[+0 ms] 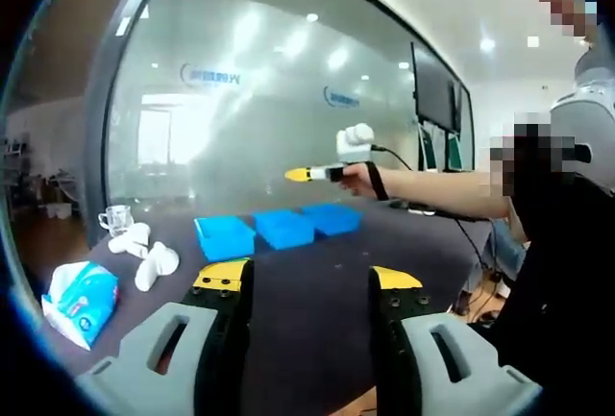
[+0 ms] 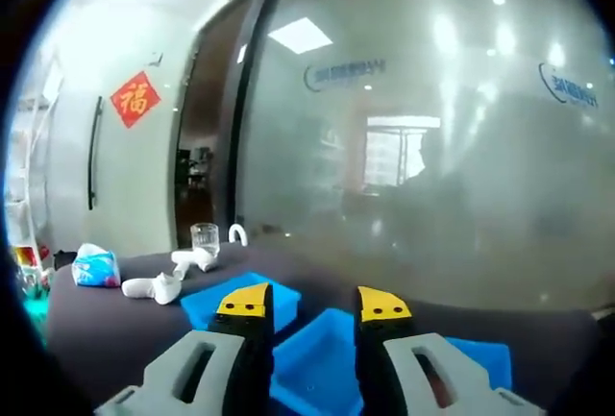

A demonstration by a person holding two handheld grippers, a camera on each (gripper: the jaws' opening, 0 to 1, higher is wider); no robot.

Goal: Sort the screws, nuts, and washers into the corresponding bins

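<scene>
I hold both tools up off the table (image 1: 317, 291), so I judge this the start of the sorting, with nothing picked yet. My left gripper (image 1: 309, 280) stands with its jaws wide apart and nothing between them. My right gripper (image 2: 313, 305) is open too, a narrower gap, and bare; in the left gripper view it shows again at about 1 o'clock, held out in my hand (image 1: 357, 178) above the far end of the table, and from there I cannot tell its jaws.

I count three blue bins (image 1: 279, 227), set in a row touching or nearly so, just past 12 o'clock of my left jaws. In the right gripper view they lie under and beyond my jaws, from 10 to 4 o'clock. They look empty, as far as I can see into them.

The screws, nuts and washers I cannot find; a few dark specks on the table near 12 o'clock in the left gripper view may be some, too small to tell.

At 9 to 10 o'clock: one tissue pack (image 1: 81, 301), one clear cup (image 1: 116, 218), and several white pieces (image 1: 144, 253), three or four.

Next I would have to lower a gripper to the table, find a small part, and close on it carefully.
</scene>
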